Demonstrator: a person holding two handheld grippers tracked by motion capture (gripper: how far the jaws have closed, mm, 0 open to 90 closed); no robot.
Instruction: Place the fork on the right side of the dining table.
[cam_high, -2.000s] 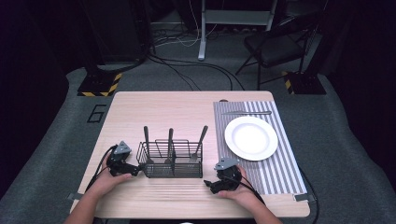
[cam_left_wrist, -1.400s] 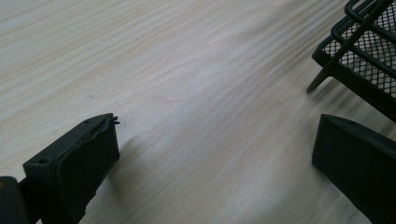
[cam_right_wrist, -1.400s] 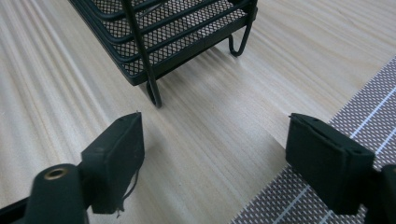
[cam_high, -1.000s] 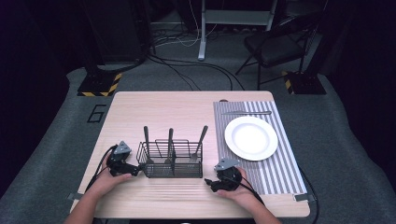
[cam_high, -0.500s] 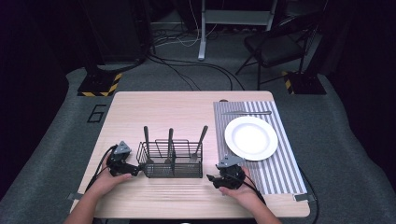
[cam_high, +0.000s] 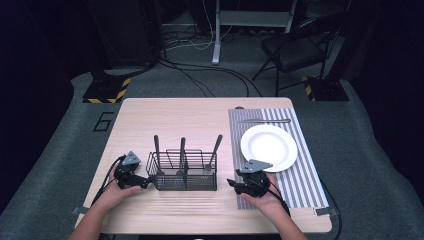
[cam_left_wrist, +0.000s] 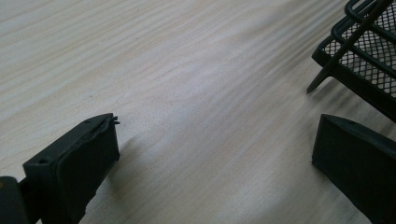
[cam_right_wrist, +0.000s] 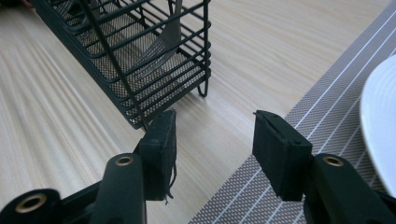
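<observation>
Approach stage. Wire caddy (cam_high: 184, 172) with cutlery stands mid-tabletop (cam_high: 165, 117). Left gripper (cam_high: 131, 175) beside it, jaws spread, empty. Right gripper (cam_right_wrist: 212, 140) jaws have just been closing, nothing between them. Next: reach a utensil handle.

A single large dark numeral "6" (cam_high: 103, 121) is marked on the grey floor (cam_high: 60, 130), just off the left edge of the surface (cam_high: 165, 120), as seen from the high view. Farther back on that floor, a black base carries yellow-and-black hazard stripes (cam_high: 106, 93), and a second striped base (cam_high: 311, 90) sits to the right; neither bears any readable words.
</observation>
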